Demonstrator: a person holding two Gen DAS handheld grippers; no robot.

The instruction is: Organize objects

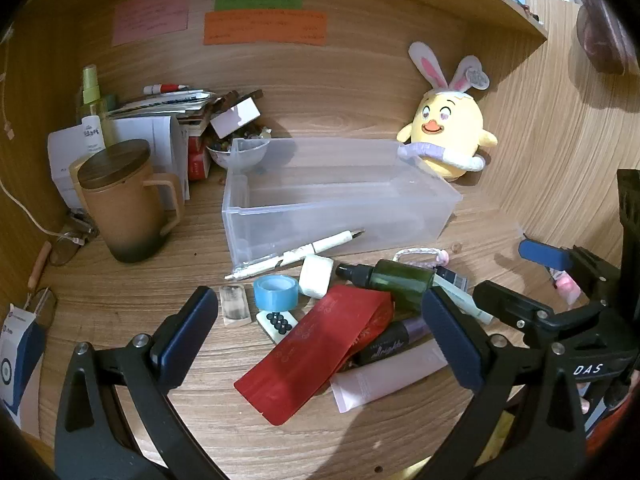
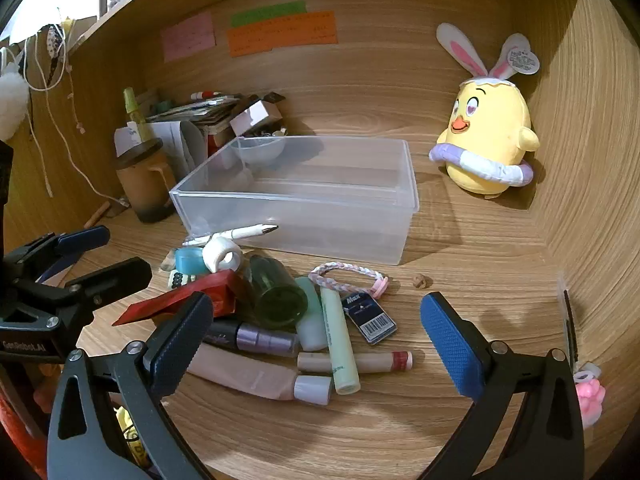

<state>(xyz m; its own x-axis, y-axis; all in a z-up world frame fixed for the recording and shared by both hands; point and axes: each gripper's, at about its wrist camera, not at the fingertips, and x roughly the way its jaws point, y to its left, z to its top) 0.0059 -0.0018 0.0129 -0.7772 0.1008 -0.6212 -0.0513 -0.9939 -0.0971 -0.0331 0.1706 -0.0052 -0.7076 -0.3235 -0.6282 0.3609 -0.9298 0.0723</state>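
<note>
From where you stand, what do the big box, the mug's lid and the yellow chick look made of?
The box looks like frosted clear plastic: the bowl behind shows through its walls. The mug's lid seems dark wood, matte with faint grain, though it could be bamboo. The chick is soft plush fabric, with a fuzzy surface and stitched features.

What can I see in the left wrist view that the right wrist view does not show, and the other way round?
Only the left wrist view shows the blue-and-white carton at the left edge and the spectacles beside the brown lidded mug.

Only the right wrist view shows the small dark-blue barcoded card and the white-capped pale tube.

Both show the clear plastic bin, yellow chick plush toy, red foil pouch, green bottle and white pen.
</note>
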